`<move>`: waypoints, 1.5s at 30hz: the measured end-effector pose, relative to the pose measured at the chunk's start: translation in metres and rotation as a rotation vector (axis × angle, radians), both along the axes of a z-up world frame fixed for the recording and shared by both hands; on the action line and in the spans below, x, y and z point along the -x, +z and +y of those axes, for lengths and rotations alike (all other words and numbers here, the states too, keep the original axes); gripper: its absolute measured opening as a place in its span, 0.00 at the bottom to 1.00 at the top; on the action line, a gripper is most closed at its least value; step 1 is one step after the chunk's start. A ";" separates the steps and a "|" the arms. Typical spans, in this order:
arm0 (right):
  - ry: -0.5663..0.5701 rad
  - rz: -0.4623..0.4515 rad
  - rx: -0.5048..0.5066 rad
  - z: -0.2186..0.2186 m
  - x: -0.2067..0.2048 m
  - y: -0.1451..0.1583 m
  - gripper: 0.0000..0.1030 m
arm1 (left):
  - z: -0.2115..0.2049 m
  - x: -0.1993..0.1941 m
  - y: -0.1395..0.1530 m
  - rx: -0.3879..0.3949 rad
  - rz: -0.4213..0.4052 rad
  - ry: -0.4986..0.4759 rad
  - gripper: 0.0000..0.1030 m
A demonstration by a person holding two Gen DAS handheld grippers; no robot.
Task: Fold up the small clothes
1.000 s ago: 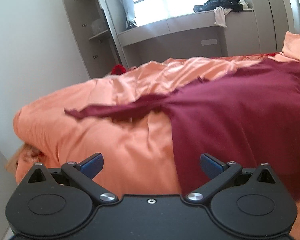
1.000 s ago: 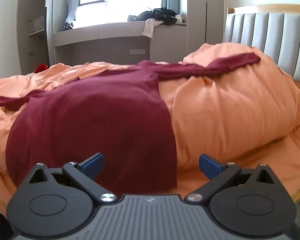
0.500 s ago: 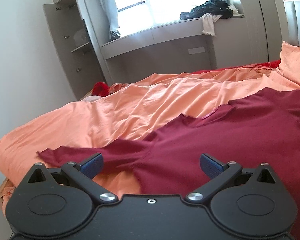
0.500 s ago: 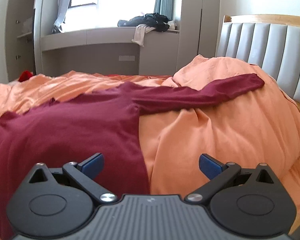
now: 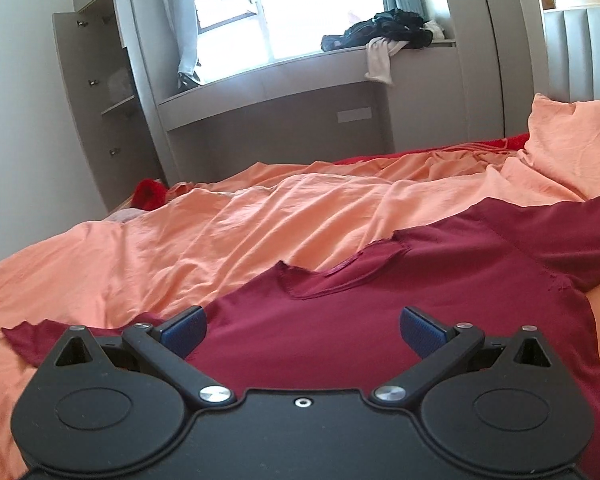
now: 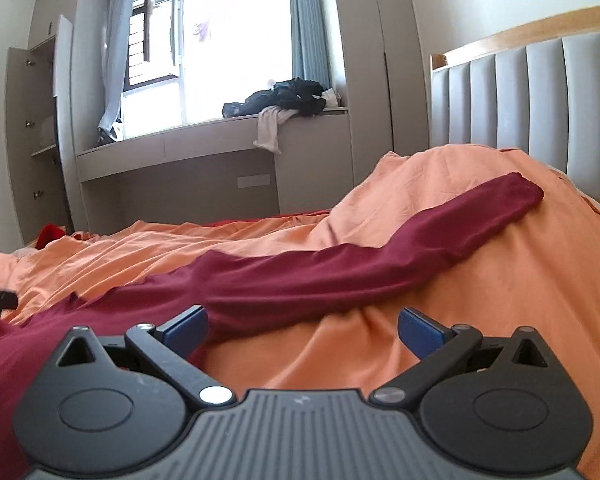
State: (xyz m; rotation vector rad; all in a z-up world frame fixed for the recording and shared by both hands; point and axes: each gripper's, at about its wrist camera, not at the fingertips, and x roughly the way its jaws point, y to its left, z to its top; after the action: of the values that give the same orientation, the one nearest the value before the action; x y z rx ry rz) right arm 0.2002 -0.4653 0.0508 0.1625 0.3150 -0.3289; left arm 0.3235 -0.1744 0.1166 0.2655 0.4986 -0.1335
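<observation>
A dark red long-sleeved shirt (image 5: 380, 312) lies spread flat on an orange duvet (image 5: 220, 232), neckline away from me. My left gripper (image 5: 302, 330) is open and empty, low over the shirt's chest near the left shoulder. One sleeve end (image 5: 24, 338) lies at the left. In the right wrist view the other sleeve (image 6: 380, 256) stretches up to the right over a duvet hump (image 6: 500, 280). My right gripper (image 6: 302, 330) is open and empty, just before that sleeve's base.
A padded grey headboard (image 6: 540, 112) stands at the right. A grey window bench (image 6: 204, 144) with a heap of dark clothes (image 6: 284, 96) runs behind the bed. An open cupboard (image 5: 100, 100) stands at the left. A red item (image 5: 150, 194) lies at the bed's far left edge.
Both grippers have moved forward over the bed, from the shirt's hem toward its shoulders. The left now sits over the chest, the right by the sleeve. Both stayed open.
</observation>
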 end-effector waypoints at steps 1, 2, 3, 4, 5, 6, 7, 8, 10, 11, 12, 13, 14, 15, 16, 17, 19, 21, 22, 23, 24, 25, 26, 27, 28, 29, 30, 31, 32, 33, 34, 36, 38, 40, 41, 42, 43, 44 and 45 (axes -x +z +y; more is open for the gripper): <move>0.005 0.000 -0.006 -0.009 -0.005 0.000 1.00 | -0.001 -0.004 -0.006 0.011 0.001 -0.003 1.00; 0.015 -0.001 -0.013 -0.018 -0.009 -0.001 1.00 | -0.002 -0.008 -0.012 0.021 0.006 -0.003 1.00; 0.018 -0.002 -0.027 -0.028 -0.014 -0.001 1.00 | -0.003 -0.012 -0.021 0.029 0.017 0.001 1.00; 0.019 -0.004 -0.052 -0.040 -0.018 -0.002 1.00 | -0.002 -0.015 -0.030 0.037 0.027 0.003 1.00; 0.021 -0.011 -0.077 -0.050 -0.021 -0.002 1.00 | -0.002 -0.018 -0.039 0.042 0.034 0.006 1.00; 0.018 -0.022 -0.099 -0.062 -0.023 -0.003 1.00 | 0.000 -0.020 -0.049 0.047 0.040 0.011 1.00; 0.005 -0.030 -0.109 -0.074 -0.026 -0.003 1.00 | 0.002 -0.021 -0.057 0.048 0.047 0.015 1.00; -0.014 -0.031 -0.103 -0.084 -0.029 -0.001 1.00 | 0.004 -0.022 -0.066 0.053 0.054 0.019 1.00; -0.056 -0.024 -0.060 -0.101 -0.035 0.002 1.00 | 0.011 -0.020 -0.077 0.098 0.045 0.019 1.00; -0.078 -0.023 -0.039 -0.110 -0.038 0.004 1.00 | 0.015 -0.018 -0.080 0.128 0.034 0.019 1.00; -0.103 -0.025 -0.024 -0.120 -0.041 0.006 1.00 | 0.018 -0.018 -0.082 0.145 0.030 0.019 1.00; -0.134 -0.027 -0.020 -0.131 -0.046 0.008 1.00 | 0.020 -0.017 -0.084 0.161 0.026 0.017 1.00; -0.165 -0.032 -0.028 -0.144 -0.050 0.009 0.99 | 0.022 -0.017 -0.086 0.172 0.023 0.016 1.00; -0.188 -0.034 -0.037 -0.155 -0.054 0.009 0.94 | 0.023 -0.017 -0.087 0.183 0.023 0.016 1.00; -0.223 -0.033 -0.050 -0.170 -0.060 0.009 0.91 | 0.024 -0.017 -0.089 0.192 0.024 0.016 1.00; -0.249 -0.030 -0.061 -0.180 -0.064 0.009 0.86 | 0.025 -0.017 -0.090 0.199 0.027 0.014 1.00; -0.318 -0.027 -0.092 -0.203 -0.074 0.008 0.78 | 0.027 -0.019 -0.090 0.211 0.036 0.012 1.00; -0.378 -0.030 -0.111 -0.220 -0.083 0.006 0.70 | 0.029 -0.020 -0.087 0.220 0.049 0.010 1.00; -0.404 -0.031 -0.119 -0.229 -0.086 0.004 0.68 | 0.030 -0.021 -0.086 0.224 0.058 0.008 1.00; -0.431 -0.032 -0.122 -0.237 -0.089 0.003 0.62 | 0.032 -0.021 -0.083 0.227 0.068 0.006 1.00; -0.458 -0.041 -0.128 -0.243 -0.091 0.002 0.55 | 0.034 -0.022 -0.081 0.234 0.081 0.004 1.00; -0.482 -0.054 -0.136 -0.250 -0.093 0.001 0.51 | 0.036 -0.022 -0.078 0.240 0.088 0.003 1.00; -0.504 -0.062 -0.140 -0.255 -0.095 0.001 0.44 | 0.038 -0.022 -0.076 0.242 0.093 0.001 1.00; -0.522 -0.069 -0.143 -0.260 -0.097 0.000 0.36 | 0.039 -0.022 -0.073 0.240 0.097 0.000 1.00; -0.537 -0.075 -0.146 -0.263 -0.099 0.000 0.32 | 0.040 -0.022 -0.071 0.233 0.102 0.002 1.00; -0.547 -0.078 -0.146 -0.266 -0.101 -0.001 0.21 | 0.042 -0.022 -0.068 0.223 0.106 0.008 1.00; -0.548 -0.080 -0.141 -0.269 -0.102 0.000 0.13 | 0.043 -0.021 -0.065 0.213 0.108 0.015 1.00; -0.543 -0.081 -0.135 -0.271 -0.103 0.002 0.11 | 0.044 -0.020 -0.062 0.206 0.105 0.020 1.00; -0.540 -0.079 -0.126 -0.270 -0.104 0.004 0.08 | 0.046 -0.019 -0.058 0.199 0.101 0.027 1.00; -0.537 -0.079 -0.109 -0.266 -0.104 0.005 0.07 | 0.047 -0.018 -0.056 0.190 0.098 0.034 1.00; -0.533 -0.084 -0.079 -0.261 -0.104 0.007 0.07 | 0.048 -0.017 -0.053 0.177 0.095 0.043 1.00; -0.518 -0.090 -0.008 -0.245 -0.102 0.015 0.07 | 0.049 -0.016 -0.048 0.138 0.087 0.064 1.00; -0.487 -0.096 0.058 -0.229 -0.098 0.026 0.07 | 0.050 -0.015 -0.045 0.100 0.077 0.081 1.00; -0.448 -0.107 0.107 -0.212 -0.094 0.038 0.07 | 0.054 -0.014 -0.041 0.094 0.075 0.094 1.00; -0.432 -0.111 0.123 -0.206 -0.093 0.045 0.07 | 0.057 -0.015 -0.039 0.102 0.080 0.101 1.00; -0.414 -0.114 0.137 -0.198 -0.092 0.051 0.07 | 0.061 -0.015 -0.037 0.116 0.087 0.106 1.00; -0.395 -0.118 0.152 -0.188 -0.091 0.059 0.07 | 0.065 -0.015 -0.035 0.132 0.094 0.113 1.00; -0.375 -0.122 0.165 -0.178 -0.091 0.066 0.07 | 0.069 -0.016 -0.033 0.146 0.098 0.121 1.00; -0.355 -0.130 0.179 -0.167 -0.090 0.074 0.07 | 0.074 -0.016 -0.030 0.157 0.097 0.132 1.00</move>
State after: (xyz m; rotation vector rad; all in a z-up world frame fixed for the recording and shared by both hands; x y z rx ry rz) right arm 0.2904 -0.6326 0.1247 0.0621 0.1256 -0.6922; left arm 0.3399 -0.1008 0.0867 0.0728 0.5977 -0.0568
